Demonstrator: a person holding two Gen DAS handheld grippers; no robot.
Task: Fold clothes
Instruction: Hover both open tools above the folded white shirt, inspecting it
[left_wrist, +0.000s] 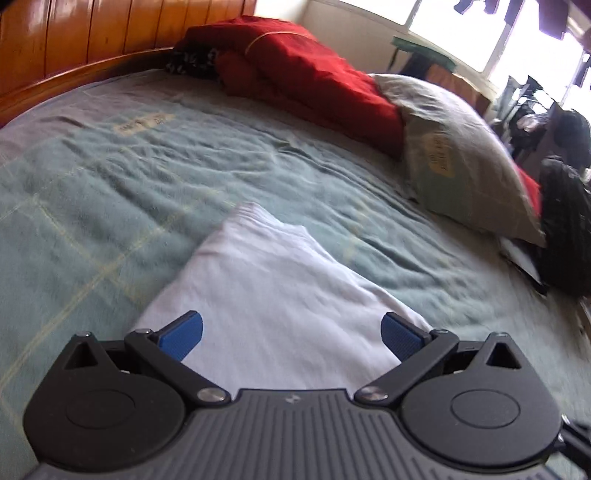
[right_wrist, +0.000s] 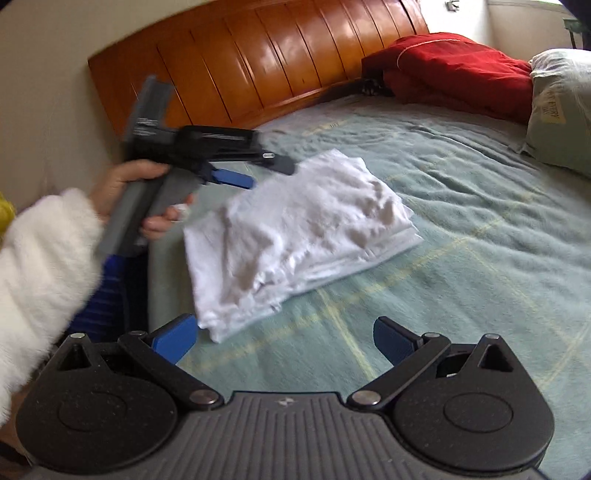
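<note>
A white garment (right_wrist: 295, 229), folded into a thick rectangle, lies on the pale green blanket (right_wrist: 461, 221). In the left wrist view the white garment (left_wrist: 273, 295) stretches away from just under my left gripper (left_wrist: 291, 336), which is open with its blue pads apart above the near end of the cloth. The right wrist view shows that left gripper (right_wrist: 266, 171) held by a hand (right_wrist: 147, 195) in a fluffy white sleeve, hovering at the garment's far left corner. My right gripper (right_wrist: 284, 339) is open over the blanket, its left pad beside the garment's near corner, holding nothing.
A red folded quilt (left_wrist: 314, 77) and a grey-green pillow (left_wrist: 461, 155) lie along the bed's far side. A wooden headboard (right_wrist: 280, 59) stands behind. Dark bags and furniture (left_wrist: 561, 184) crowd the bed's right edge below bright windows.
</note>
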